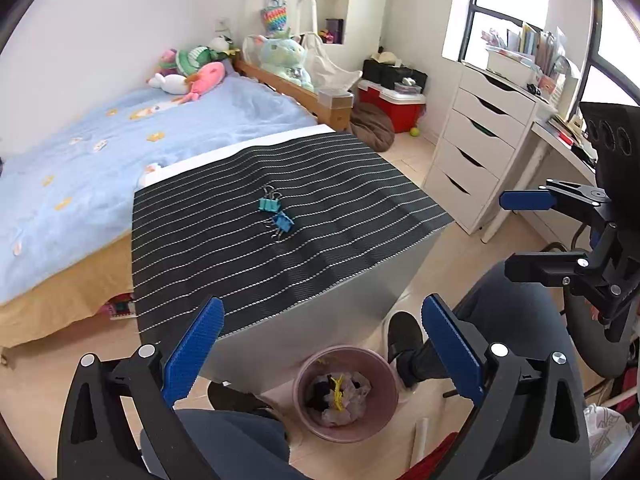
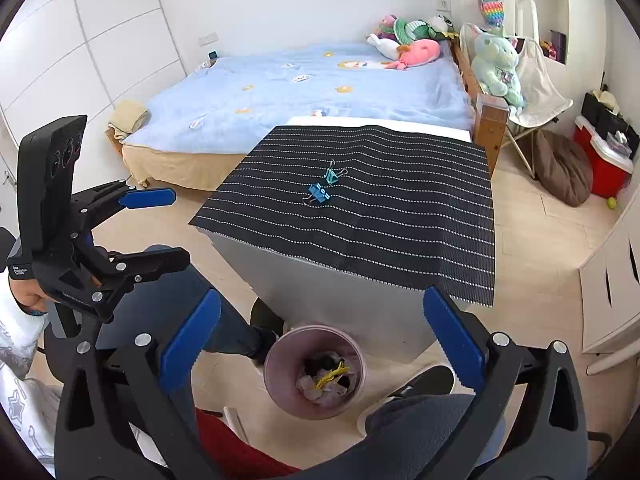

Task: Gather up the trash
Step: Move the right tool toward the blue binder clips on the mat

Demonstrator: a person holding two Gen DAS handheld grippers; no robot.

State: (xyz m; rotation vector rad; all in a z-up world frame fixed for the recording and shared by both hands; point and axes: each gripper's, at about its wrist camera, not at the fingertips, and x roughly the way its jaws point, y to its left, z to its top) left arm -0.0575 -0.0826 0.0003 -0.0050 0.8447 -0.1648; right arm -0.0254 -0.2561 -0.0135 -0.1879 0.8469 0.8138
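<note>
A pink bin (image 1: 307, 368) (image 2: 276, 364) stands on the floor in front of the table, holding crumpled paper and a yellow scrap (image 1: 337, 393) (image 2: 330, 374). On the table's black striped mat (image 1: 224, 248) (image 2: 400, 216) lie a teal binder clip (image 1: 269, 204) (image 2: 331, 176) and a blue binder clip (image 1: 283, 223) (image 2: 319, 194). My left gripper (image 1: 320, 324) (image 2: 148, 236) is open and empty, above the bin and the table's near edge. My right gripper (image 2: 322, 320) (image 1: 520, 236) is open and empty, held over the bin.
A bed with a blue cover (image 1: 100, 148) (image 2: 304, 80) and plush toys lies behind the table. A white drawer unit (image 1: 476, 140) and a red cooler (image 1: 394, 108) (image 2: 604, 160) stand to the right. The person's legs and shoes (image 1: 404, 336) (image 2: 424, 384) flank the bin.
</note>
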